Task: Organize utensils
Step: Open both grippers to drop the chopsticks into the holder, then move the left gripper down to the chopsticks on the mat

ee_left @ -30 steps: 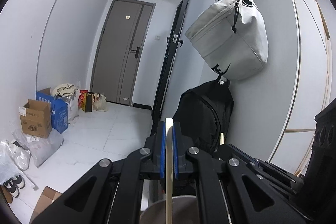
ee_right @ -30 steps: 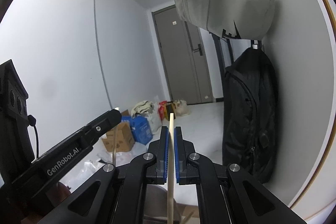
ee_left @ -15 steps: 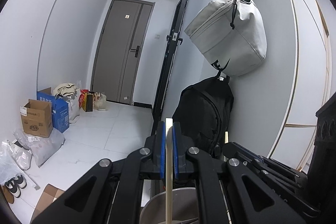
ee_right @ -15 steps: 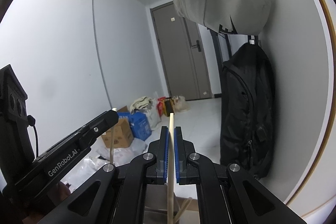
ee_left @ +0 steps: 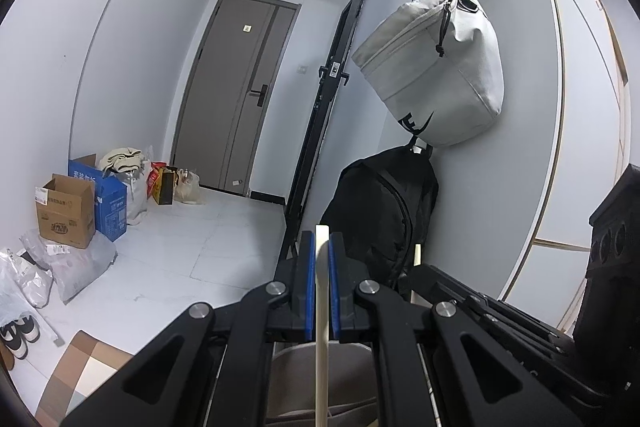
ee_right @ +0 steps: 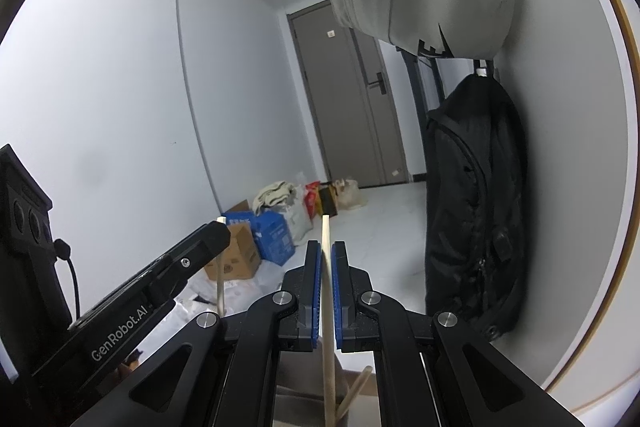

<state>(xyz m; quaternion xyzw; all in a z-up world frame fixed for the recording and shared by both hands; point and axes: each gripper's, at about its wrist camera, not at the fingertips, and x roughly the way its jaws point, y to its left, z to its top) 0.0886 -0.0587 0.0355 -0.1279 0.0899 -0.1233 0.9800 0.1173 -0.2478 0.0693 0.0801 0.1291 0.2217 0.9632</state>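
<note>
My left gripper (ee_left: 321, 247) is shut on a pale wooden chopstick (ee_left: 322, 327) that stands upright between the blue pads. Its lower end runs down over a grey metal holder (ee_left: 348, 383) below the jaws. My right gripper (ee_right: 327, 251) is shut on a second wooden chopstick (ee_right: 328, 327), also upright, above the holder (ee_right: 296, 387), where another stick (ee_right: 358, 389) leans. The left gripper shows in the right wrist view (ee_right: 218, 227) at left, and the right gripper's fingers (ee_left: 480, 307) show in the left wrist view at right.
Both cameras look level into a hallway with a grey door (ee_left: 236, 91). A grey bag (ee_left: 436, 67) and a black backpack (ee_left: 384, 219) hang on the right wall. Cardboard boxes (ee_left: 66, 211) and bags lie on the floor at left.
Both grippers have dropped lower with their chopsticks still held; the bags and door sit higher in the views and more of the holder shows below.
</note>
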